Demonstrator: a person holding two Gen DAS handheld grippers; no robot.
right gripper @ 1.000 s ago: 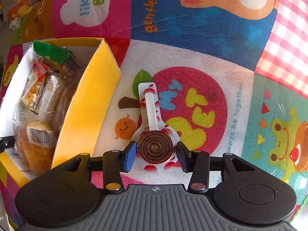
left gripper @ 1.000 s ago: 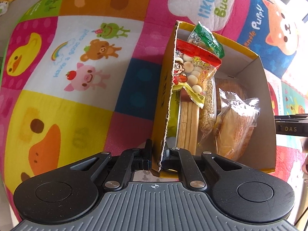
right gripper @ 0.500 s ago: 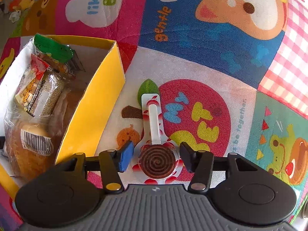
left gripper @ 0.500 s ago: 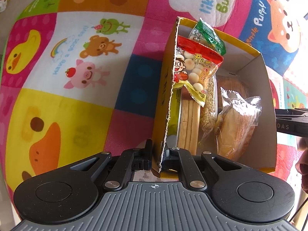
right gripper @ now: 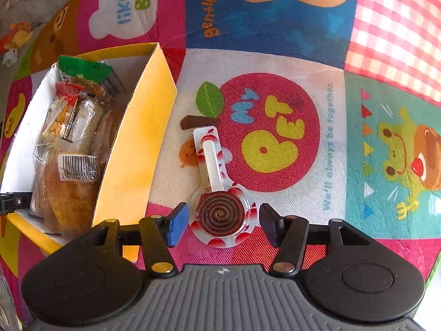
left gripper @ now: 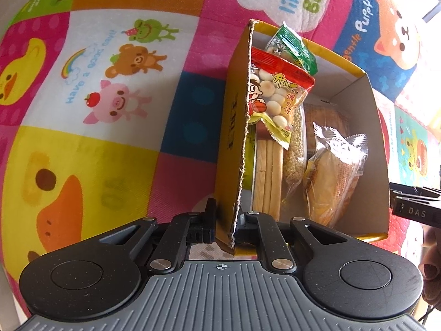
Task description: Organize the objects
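Observation:
A yellow cardboard box (left gripper: pixel 366 127) stands on the play mat, and my left gripper (left gripper: pixel 226 220) is shut on its near left wall (left gripper: pixel 239 138), the jaws just starting to ease. Inside are a red bag of round biscuits (left gripper: pixel 275 96), a green packet (left gripper: pixel 295 47), breadsticks (left gripper: pixel 267 176) and a wrapped cake (left gripper: pixel 330 182). Right of the box (right gripper: pixel 137 143), a wrapped brown spiral lollipop (right gripper: pixel 220 215) lies flat on the mat. My right gripper (right gripper: pixel 223 224) straddles its round head, jaws opening, with neither pad touching it.
The colourful cartoon play mat (right gripper: pixel 275 138) covers the floor around the box. Small toys (right gripper: pixel 16 38) lie off the mat at the far left. The right gripper's body (left gripper: pixel 416 209) and a hand show at the left wrist view's right edge.
The right gripper's jaws have spread wider around the lollipop, which stays on the mat, and that hand has shifted sideways. The left gripper keeps its hold on the box wall.

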